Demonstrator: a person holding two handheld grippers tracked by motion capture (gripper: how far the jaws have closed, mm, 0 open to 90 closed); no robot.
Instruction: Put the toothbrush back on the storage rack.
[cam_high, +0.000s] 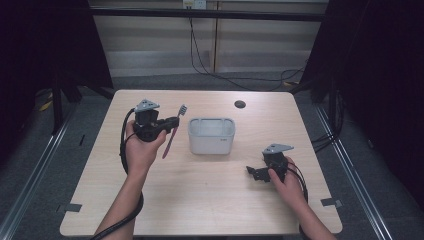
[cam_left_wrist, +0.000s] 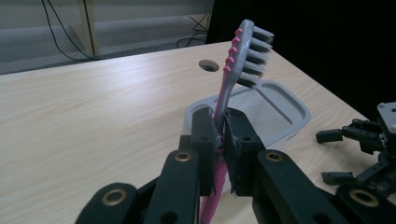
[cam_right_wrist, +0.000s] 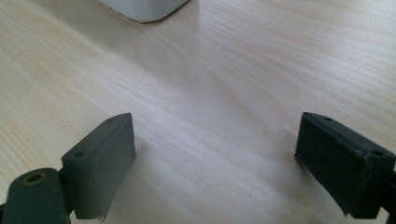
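Note:
A pink and grey toothbrush (cam_high: 173, 129) hangs above the table, bristle head up. My left gripper (cam_high: 175, 121) is shut on its handle, just left of the white bin (cam_high: 211, 135). In the left gripper view the jaws pinch the toothbrush (cam_left_wrist: 231, 74) at mid-handle, with the bin (cam_left_wrist: 280, 109) right behind it. My right gripper (cam_high: 254, 173) rests low over the table at the right front, open, with nothing between its fingers. In the right gripper view its fingertips (cam_right_wrist: 100, 163) stand wide apart over bare wood.
A dark round hole (cam_high: 240, 104) lies in the tabletop behind the bin. Black curtains close off both sides, and cables run on the floor past the far edge. The bin's corner (cam_right_wrist: 144, 9) shows at the top of the right gripper view.

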